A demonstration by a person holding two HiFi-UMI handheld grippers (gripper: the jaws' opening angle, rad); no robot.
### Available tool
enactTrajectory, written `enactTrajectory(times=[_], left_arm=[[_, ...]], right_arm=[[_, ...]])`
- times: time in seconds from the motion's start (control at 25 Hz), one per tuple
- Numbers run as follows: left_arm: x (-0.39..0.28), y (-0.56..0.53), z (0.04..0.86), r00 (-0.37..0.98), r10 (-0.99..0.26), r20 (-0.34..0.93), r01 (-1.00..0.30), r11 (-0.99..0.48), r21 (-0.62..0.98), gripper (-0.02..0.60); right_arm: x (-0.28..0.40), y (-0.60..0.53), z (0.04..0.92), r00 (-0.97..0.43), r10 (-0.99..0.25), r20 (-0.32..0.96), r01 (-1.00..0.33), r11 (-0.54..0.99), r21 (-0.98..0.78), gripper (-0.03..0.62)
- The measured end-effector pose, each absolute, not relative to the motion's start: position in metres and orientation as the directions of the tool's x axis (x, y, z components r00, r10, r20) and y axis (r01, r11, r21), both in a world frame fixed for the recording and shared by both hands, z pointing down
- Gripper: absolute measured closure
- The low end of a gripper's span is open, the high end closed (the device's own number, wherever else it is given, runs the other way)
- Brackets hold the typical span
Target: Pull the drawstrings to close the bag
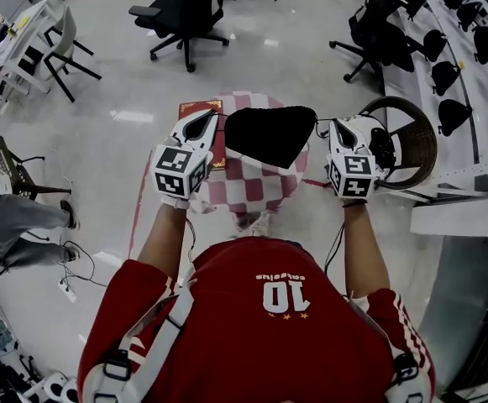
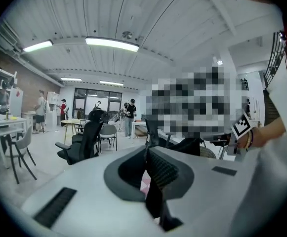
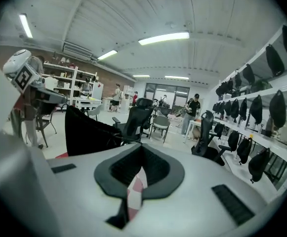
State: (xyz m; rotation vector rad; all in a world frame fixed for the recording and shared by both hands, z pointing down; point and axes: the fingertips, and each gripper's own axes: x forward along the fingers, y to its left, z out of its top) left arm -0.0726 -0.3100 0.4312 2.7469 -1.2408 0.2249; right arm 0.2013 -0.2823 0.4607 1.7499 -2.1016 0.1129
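The black bag (image 1: 269,133) is hanging over the checked table (image 1: 260,190), between the two grippers. The left gripper (image 1: 207,121) is hovering just left of the bag with its jaws pressed together, and the thin left drawstring (image 1: 220,116) is running from the bag's upper left corner into its tips. The right gripper (image 1: 336,126) is sitting just right of the bag, jaws likewise closed, and the right drawstring (image 1: 320,129) is running from the bag's upper right corner into them. In neither gripper view is the cord itself showing between the pads. A red book (image 1: 195,107) is lying left of the bag under the left gripper, and a wicker basket (image 1: 418,145) is standing right of the bag, beyond the right gripper.
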Motion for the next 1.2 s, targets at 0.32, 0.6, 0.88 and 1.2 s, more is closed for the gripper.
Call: enactTrajectory(times=[0.32,0.6,0.88,1.2], left_arm=[[-0.081,-0.303,0.391,0.613,-0.780,0.127,-0.786,-0.618,0.001,0.574],[-0.093,-0.306,0.385,0.557,-0.820,0.131,-0.823,-0.566,-0.040,0.574],[-0.107,-0.313,0.368,0.511,-0.852,0.112,-0.853,-0.519,-0.051,0.574],[-0.119,-0.317,0.359,0.473,-0.876,0.100,-0.877,-0.478,-0.042,0.574]], right_arm=[[0.227,-0.276,0.447,-0.027,-0.946,0.324,-0.994,0.059,0.090,0.579],[0.244,-0.269,0.427,0.030,-0.959,0.281,-0.998,-0.013,0.060,0.579],[0.265,-0.259,0.415,0.096,-0.961,0.259,-0.995,-0.084,0.057,0.579],[0.284,-0.251,0.405,0.130,-0.963,0.234,-0.992,-0.126,0.032,0.579]])
